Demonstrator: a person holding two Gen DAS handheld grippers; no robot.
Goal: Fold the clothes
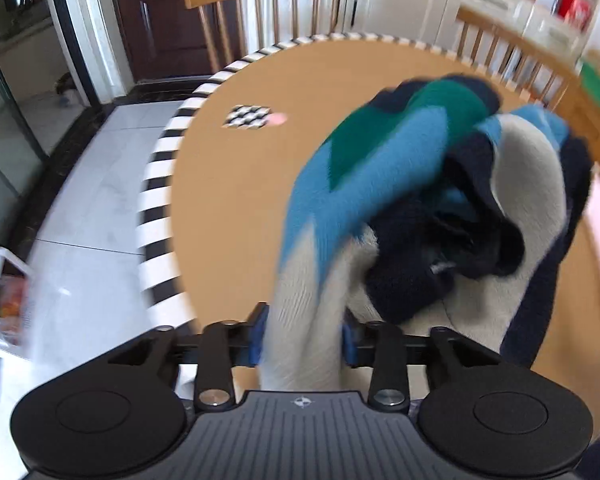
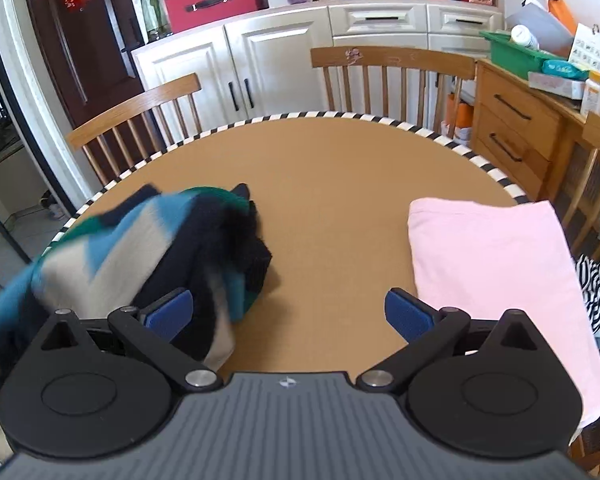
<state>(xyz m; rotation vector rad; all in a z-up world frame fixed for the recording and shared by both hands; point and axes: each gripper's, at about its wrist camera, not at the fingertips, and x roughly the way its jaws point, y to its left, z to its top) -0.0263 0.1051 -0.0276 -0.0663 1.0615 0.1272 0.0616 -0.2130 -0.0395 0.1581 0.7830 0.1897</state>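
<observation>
A knit sweater (image 1: 380,184) in blue, green, cream and navy hangs bunched over the round table (image 1: 235,184). My left gripper (image 1: 304,336) is shut on a cream part of it, which fills the gap between the blue pads. In the right wrist view the sweater (image 2: 147,248) lies crumpled at the left of the table (image 2: 332,184). My right gripper (image 2: 287,316) is open and empty above the table's near edge, its left pad just beside the sweater. A folded pink garment (image 2: 492,264) lies at the right.
Wooden chairs (image 2: 392,76) stand around the far side of the table. White cabinets (image 2: 283,60) and a wooden sideboard (image 2: 516,120) stand behind. A striped garment (image 2: 596,288) lies off the right edge. A checkered marker (image 1: 247,117) sits on the table top.
</observation>
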